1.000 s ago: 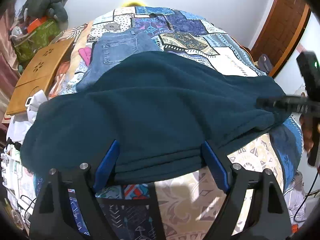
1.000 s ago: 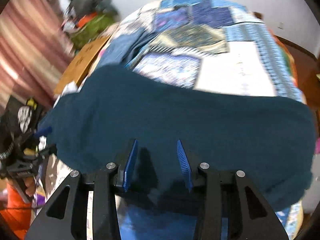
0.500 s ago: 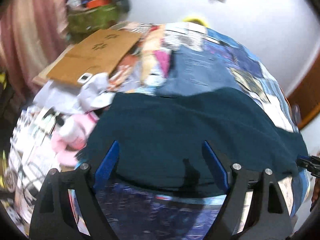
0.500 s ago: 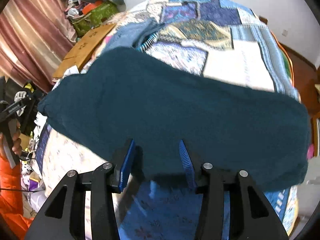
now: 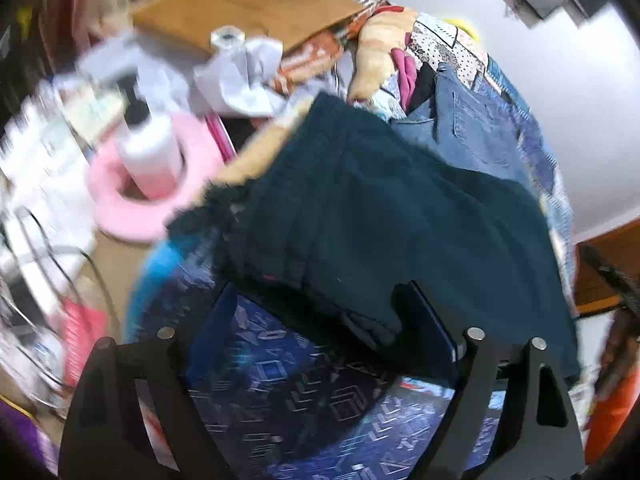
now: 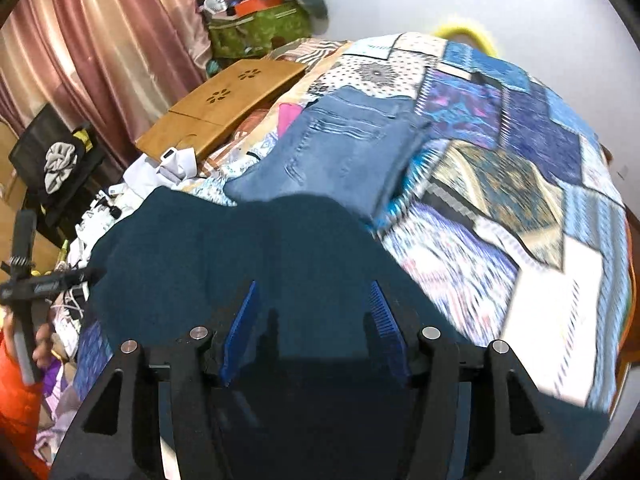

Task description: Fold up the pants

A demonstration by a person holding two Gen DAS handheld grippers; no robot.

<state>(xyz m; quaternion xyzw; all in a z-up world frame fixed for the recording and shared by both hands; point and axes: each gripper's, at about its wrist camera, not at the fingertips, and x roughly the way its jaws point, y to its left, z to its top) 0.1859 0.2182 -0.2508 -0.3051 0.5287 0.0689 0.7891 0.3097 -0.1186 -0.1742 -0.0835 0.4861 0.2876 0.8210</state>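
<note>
Both tongs spread — left tongs (image 5: 320,312), right tongs (image 6: 316,312) — over teal pants (image 6: 240,248).

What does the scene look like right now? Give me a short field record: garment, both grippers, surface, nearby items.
garment: dark teal pants, lying across the patchwork quilt, layered folds at one end
left gripper: open, fingers either side of the folded edge, nothing clamped
right gripper: open, over the teal fabric, nothing clamped
other garment: blue jeans, folded, beyond the teal pants
beside bed: wooden lap desk, pink ring-shaped item with a white bottle, both blurred
</note>
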